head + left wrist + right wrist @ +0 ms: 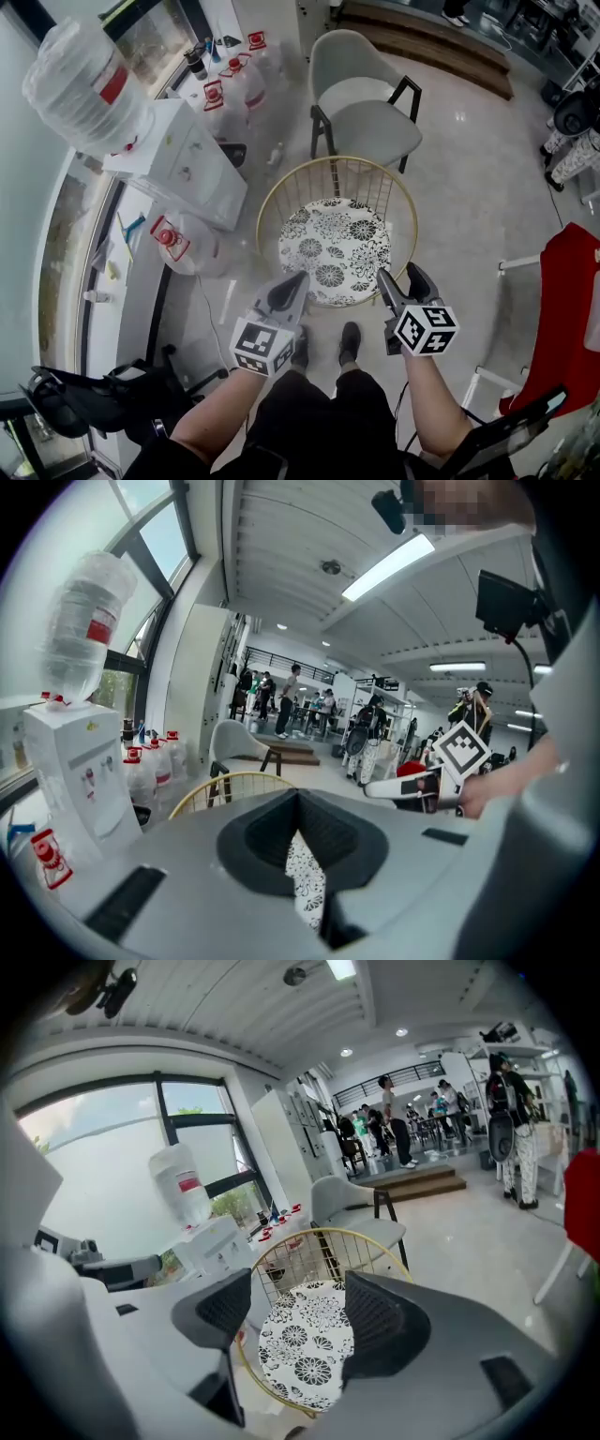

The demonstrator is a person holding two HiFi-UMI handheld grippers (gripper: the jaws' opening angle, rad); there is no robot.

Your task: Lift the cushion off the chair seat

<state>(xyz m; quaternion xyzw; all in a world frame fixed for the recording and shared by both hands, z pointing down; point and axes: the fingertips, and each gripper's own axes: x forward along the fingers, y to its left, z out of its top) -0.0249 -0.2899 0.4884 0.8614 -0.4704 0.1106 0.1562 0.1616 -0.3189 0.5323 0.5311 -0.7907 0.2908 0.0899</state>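
Below and beyond the fingertips: cushion (336, 251), round, black-and-white floral, lying flat on the seat of the wire chair (272, 202), untouched.
Left gripper (300, 279): fingers (328, 832) narrow, tips meeting, nothing between them; the chair's near rim sits just under the tips.
Right gripper (398, 274): fingers (375, 1314) wide and empty; the cushion shows through the gap, clear of both pads.
Risk, left side: closed tips would likely shove or ruck the cushion rather than take it, so they need to part before contact.
Risk, rim: a bite at the cushion's near edge could catch the wire as well and drag the light chair along.
Risk, lift: a one-sided hold would probably let the cushion sag and slip free.
Arms: forearms (225, 417) stretched forward side by side, both grippers tipped slightly downward and level with each other, fingertips over the near rim.
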